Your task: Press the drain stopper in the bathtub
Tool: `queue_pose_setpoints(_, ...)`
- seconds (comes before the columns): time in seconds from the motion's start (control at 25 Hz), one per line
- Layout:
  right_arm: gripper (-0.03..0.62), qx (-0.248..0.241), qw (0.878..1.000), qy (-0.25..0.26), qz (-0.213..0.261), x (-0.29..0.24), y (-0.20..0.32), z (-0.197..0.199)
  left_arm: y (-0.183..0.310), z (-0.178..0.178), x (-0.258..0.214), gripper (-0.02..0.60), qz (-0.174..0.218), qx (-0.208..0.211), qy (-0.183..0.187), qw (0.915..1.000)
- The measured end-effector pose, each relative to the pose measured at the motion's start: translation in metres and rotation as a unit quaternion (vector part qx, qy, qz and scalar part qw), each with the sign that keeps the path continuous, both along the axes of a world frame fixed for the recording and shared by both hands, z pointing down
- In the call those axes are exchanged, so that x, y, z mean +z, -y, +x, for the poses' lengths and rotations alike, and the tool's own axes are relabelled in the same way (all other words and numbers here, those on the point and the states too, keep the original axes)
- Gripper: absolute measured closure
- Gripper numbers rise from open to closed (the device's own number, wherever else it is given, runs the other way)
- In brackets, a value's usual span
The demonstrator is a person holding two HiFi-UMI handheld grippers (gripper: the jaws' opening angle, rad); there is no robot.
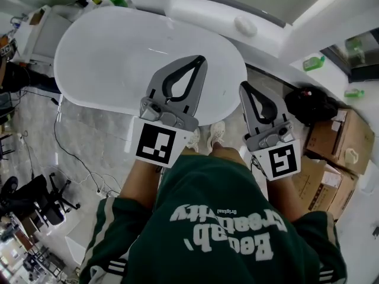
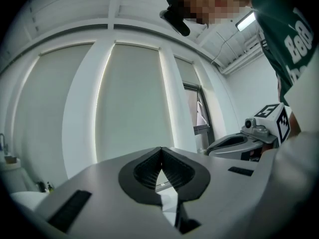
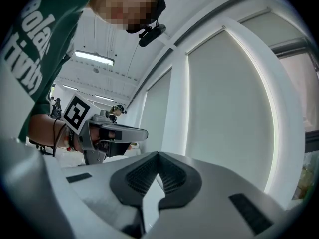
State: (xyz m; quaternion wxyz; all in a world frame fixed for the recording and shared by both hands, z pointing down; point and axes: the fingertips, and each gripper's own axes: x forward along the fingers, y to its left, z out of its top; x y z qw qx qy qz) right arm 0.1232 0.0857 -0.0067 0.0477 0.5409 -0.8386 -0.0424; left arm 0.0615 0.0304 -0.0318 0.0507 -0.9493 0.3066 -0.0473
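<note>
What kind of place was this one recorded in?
Probably a mock bathroom set up in a workspace or showroom, not a home: a freestanding white bathtub stands near cardboard boxes, with an office chair and loose cables on the floor.

The bathtub (image 1: 106, 58) fills the upper left of the head view. The left tool (image 1: 202, 59) hangs over its right end, and the right tool (image 1: 243, 86) is just right of that end. At the right edge stand cardboard boxes (image 1: 331, 152); at lower left, a chair (image 1: 44, 200).
</note>
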Motion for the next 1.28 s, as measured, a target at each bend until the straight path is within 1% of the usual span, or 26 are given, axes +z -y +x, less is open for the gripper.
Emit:
queue_pose_setpoints(0.2, 0.582, -0.026, 0.999, 0.017, -0.013, 0.016, 0.014, 0.008, 0.008, 0.008, 0.009, 0.574, 0.011, -0.027, 0.022, 0.9993)
queue_pose_setpoints(0.32, 0.582, -0.061, 0.997, 0.037, -0.012, 0.022, 0.020, 0.004, 0.012, 0.010, 0.019, 0.574, 0.005, -0.040, 0.041, 0.9983)
queue_pose_setpoints(0.4, 0.582, -0.073, 0.997, 0.038, -0.009, 0.025, 0.022, 0.004, 0.015, 0.013, 0.025, 0.574, -0.004, -0.047, 0.045, 0.9978)
queue_pose_setpoints(0.48, 0.582, -0.077, 0.996, 0.040, -0.011, 0.029, 0.022, 0.007, 0.016, 0.016, 0.029, 0.574, -0.008, -0.054, 0.049, 0.9973)
queue_pose_setpoints(0.64, 0.582, -0.084, 0.994, 0.061, -0.020, 0.042, 0.022, 0.013, 0.018, 0.021, 0.035, 0.574, -0.002, -0.062, 0.063, 0.9961)
queue_pose_setpoints(0.76, 0.582, -0.084, 0.994, 0.071, -0.025, 0.054, 0.025, 0.016, 0.017, 0.022, 0.043, 0.574, -0.006, -0.062, 0.066, 0.9959)
queue_pose_setpoints(0.88, 0.582, -0.086, 0.992, 0.085, -0.024, 0.066, 0.030, 0.013, 0.018, 0.020, 0.054, 0.573, -0.008, -0.059, 0.080, 0.9950)
queue_pose_setpoints(1.0, 0.582, -0.079, 0.992, 0.085, -0.056, 0.094, 0.034, 0.008, 0.022, 0.012, 0.073, 0.574, -0.012, -0.060, 0.096, 0.9935)
queue_pose_setpoints(1.12, 0.582, -0.070, 0.990, 0.086, -0.092, 0.131, 0.037, 0.004, 0.033, 0.000, 0.099, 0.573, -0.009, -0.073, 0.109, 0.9913)
queue_pose_setpoints(1.2, 0.582, -0.063, 0.988, 0.081, -0.114, 0.156, 0.038, -0.003, 0.040, -0.008, 0.121, 0.574, -0.011, -0.072, 0.109, 0.9914)
queue_pose_setpoints(1.28, 0.580, -0.055, 0.988, 0.067, -0.131, 0.180, 0.041, -0.011, 0.045, -0.018, 0.143, 0.574, -0.021, -0.067, 0.100, 0.9925)
